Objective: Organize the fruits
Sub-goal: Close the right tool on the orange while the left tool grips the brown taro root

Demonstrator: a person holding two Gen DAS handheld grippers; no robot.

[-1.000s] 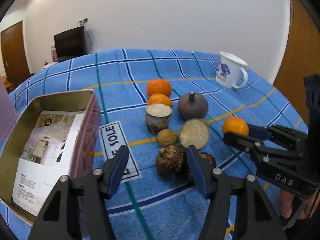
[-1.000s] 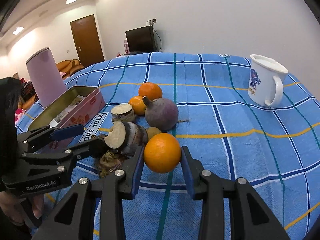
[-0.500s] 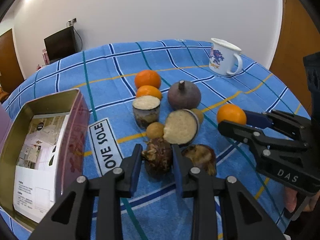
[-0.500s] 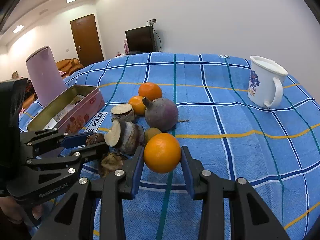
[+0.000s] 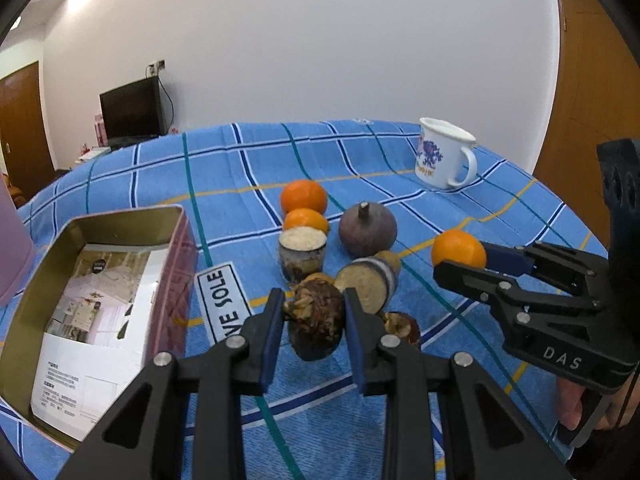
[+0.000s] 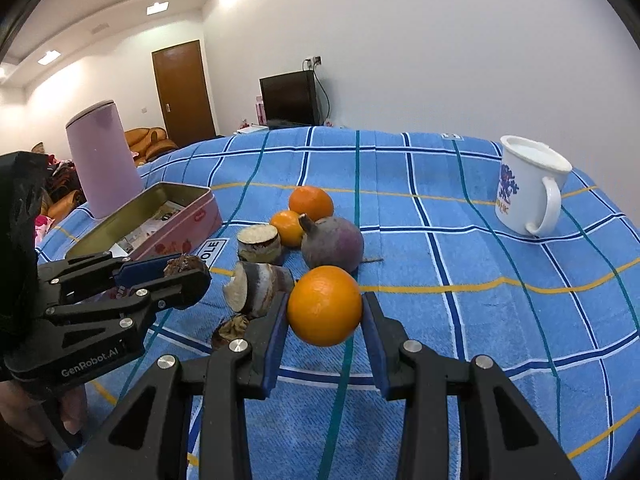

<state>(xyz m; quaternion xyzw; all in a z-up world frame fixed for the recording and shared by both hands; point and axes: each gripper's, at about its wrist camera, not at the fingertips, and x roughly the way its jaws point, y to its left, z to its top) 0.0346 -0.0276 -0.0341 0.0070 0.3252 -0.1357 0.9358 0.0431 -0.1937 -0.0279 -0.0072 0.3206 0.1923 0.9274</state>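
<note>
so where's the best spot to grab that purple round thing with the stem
Pinch the purple fruit across its widest middle, coming from above and the near side. Its stem tilts toward the small orange, so avoid that crowded side; the side toward the mug is free.

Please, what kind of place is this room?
Probably a living room at home: a table under a blue checked cloth, a dark television by the wall, and an orange sofa near the door.

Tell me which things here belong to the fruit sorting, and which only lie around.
Job: left gripper shut on brown knobbly fruit; right gripper shut on orange; open tin.
Lying about: white mug, pink cylinder, television.
</note>
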